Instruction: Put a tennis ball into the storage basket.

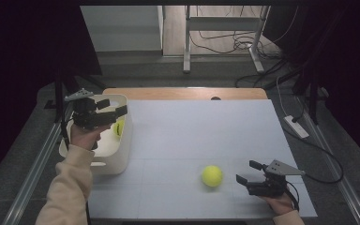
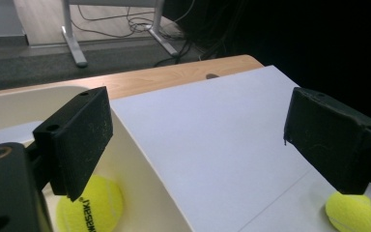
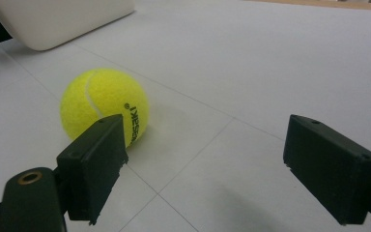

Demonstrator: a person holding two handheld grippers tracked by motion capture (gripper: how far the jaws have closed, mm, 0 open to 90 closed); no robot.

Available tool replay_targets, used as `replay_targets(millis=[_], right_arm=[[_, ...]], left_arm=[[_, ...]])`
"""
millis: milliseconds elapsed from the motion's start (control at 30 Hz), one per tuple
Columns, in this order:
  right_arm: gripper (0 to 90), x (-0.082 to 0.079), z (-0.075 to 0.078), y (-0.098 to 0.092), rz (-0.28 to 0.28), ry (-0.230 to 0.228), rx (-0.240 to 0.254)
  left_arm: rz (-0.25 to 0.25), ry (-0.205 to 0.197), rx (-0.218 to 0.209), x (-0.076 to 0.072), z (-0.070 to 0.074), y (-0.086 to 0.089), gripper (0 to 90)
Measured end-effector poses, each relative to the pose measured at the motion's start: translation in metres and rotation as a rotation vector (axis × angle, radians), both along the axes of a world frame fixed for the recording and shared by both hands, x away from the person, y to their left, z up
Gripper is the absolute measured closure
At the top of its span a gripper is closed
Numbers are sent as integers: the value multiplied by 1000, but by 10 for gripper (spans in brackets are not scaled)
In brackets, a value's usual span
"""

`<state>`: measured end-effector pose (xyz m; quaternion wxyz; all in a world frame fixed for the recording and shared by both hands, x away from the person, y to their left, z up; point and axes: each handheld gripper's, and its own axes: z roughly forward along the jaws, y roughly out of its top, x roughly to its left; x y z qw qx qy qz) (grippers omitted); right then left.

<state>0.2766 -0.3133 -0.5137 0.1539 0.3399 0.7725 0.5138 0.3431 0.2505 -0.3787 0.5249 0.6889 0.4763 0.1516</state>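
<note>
A yellow tennis ball lies inside the cream bin at the table's left. My left gripper hovers over the bin's right wall, jaws open, nothing between them. A second yellow tennis ball rests on the white mat near the front. My right gripper sits low on the mat just right of that ball, jaws open and empty. In the right gripper view the ball lies ahead of the left jaw, apart from it.
The white mat covers the table, with a wooden strip along the far edge. The bin's corner stands beyond the loose ball. Metal frame legs and cables lie on the floor behind.
</note>
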Motion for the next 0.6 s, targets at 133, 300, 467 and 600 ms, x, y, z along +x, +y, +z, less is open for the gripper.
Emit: replay_targets(millis=[133, 300, 467, 600], right_arm=[[150, 0, 0, 1, 1, 0, -2], [150, 0, 0, 0, -1, 1, -3], [150, 0, 0, 0, -1, 1, -4], [150, 0, 0, 0, -1, 1, -4]], left_arm=[[-17, -5, 2, -2, -3, -5, 114], [-49, -6, 4, -5, -6, -13, 116], [-76, -8, 5, -6, -8, -21, 116], [-104, -14, 11, -8, -8, -29, 116]])
